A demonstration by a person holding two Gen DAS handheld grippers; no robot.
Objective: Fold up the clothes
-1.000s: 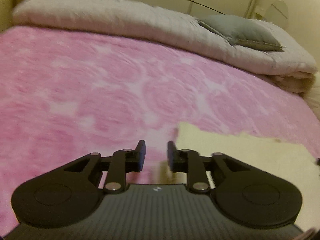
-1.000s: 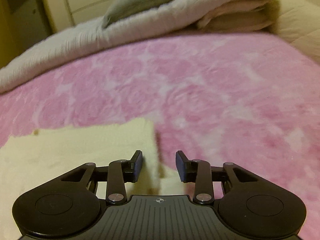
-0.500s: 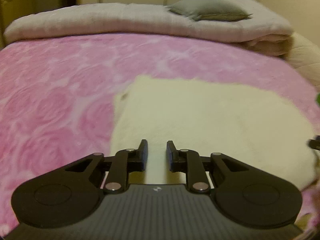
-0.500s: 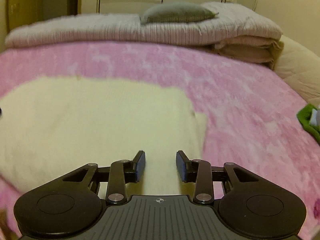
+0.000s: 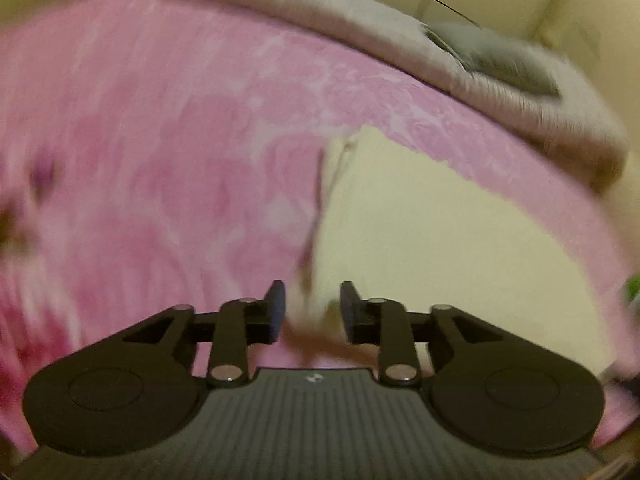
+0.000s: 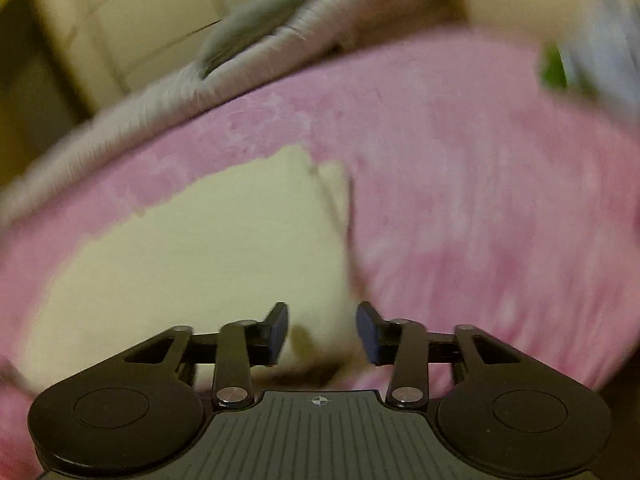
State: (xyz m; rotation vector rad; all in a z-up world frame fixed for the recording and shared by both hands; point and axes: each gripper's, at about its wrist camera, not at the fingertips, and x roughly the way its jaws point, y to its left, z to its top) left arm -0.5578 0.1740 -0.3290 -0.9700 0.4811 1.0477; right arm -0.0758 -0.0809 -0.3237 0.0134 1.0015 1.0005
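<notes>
Pink patterned bedding (image 5: 168, 168) covers the bed across the left wrist view, which is blurred throughout. At the far edge lies a rolled pale grey quilt (image 5: 360, 16), with a grey pillow (image 5: 496, 60) resting on top of it, and cream cabinet panels stand behind. A cream folded garment (image 5: 440, 240) lies flat on the pink cover, filling the right half of the view; its left edge runs down toward the left tongs (image 5: 312, 306). The jaws of the left tongs stand apart with a clear gap, and the near left corner of the garment sits in that gap; whether either finger touches the cloth cannot be told through the blur. A small green patch shows at the right border. In the right wrist view, equally blurred, the same pink cover (image 6: 480, 184) fills the right side, the quilt (image 6: 132, 120) and grey pillow (image 6: 248, 36) lie along the far edge, and a green and pale blue item (image 6: 560, 64) sits at the upper right. The cream garment (image 6: 192, 248) occupies the left and centre, its right edge descending to the right tongs (image 6: 322, 328). These jaws are also parted, with the garment's near right corner between them, not visibly clamped.
</notes>
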